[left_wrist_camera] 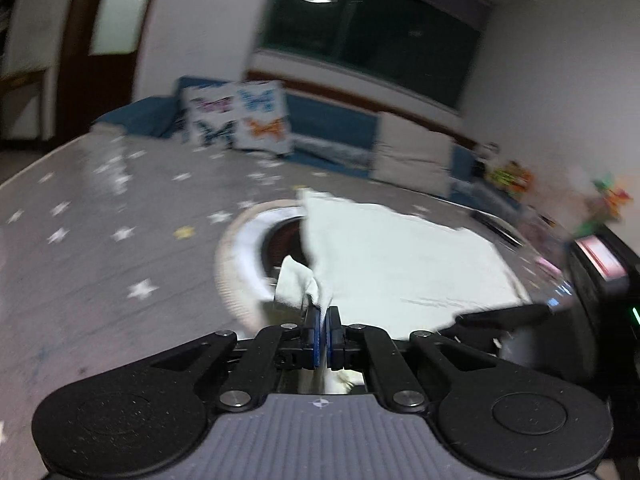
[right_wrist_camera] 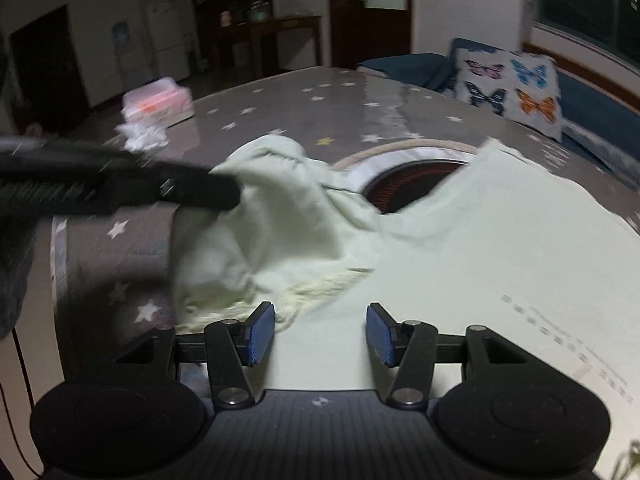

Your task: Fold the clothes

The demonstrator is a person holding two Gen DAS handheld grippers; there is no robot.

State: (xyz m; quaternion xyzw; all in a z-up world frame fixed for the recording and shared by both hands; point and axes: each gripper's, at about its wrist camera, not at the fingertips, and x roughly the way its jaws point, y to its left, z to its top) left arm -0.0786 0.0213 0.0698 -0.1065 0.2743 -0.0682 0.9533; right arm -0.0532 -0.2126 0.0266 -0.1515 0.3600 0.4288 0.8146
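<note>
A pale green shirt (right_wrist_camera: 460, 248) lies spread on the grey star-patterned table (right_wrist_camera: 320, 108), its sleeve bunched up at the left. My left gripper (left_wrist_camera: 323, 330) is shut on a fold of the shirt (left_wrist_camera: 400, 264); in the right wrist view it (right_wrist_camera: 230, 192) comes in from the left, holding the sleeve lifted. My right gripper (right_wrist_camera: 320, 334) is open and empty, low over the shirt's body near its collar edge, and shows in the left wrist view (left_wrist_camera: 500, 316) at the right.
A round opening with a white rim and red grille (right_wrist_camera: 404, 184) sits in the table, partly covered by the shirt. A tissue pack (right_wrist_camera: 158, 106) lies at the far left. A butterfly cushion (right_wrist_camera: 508, 84) rests on the blue sofa behind. A dark device (left_wrist_camera: 600, 276) stands at the right.
</note>
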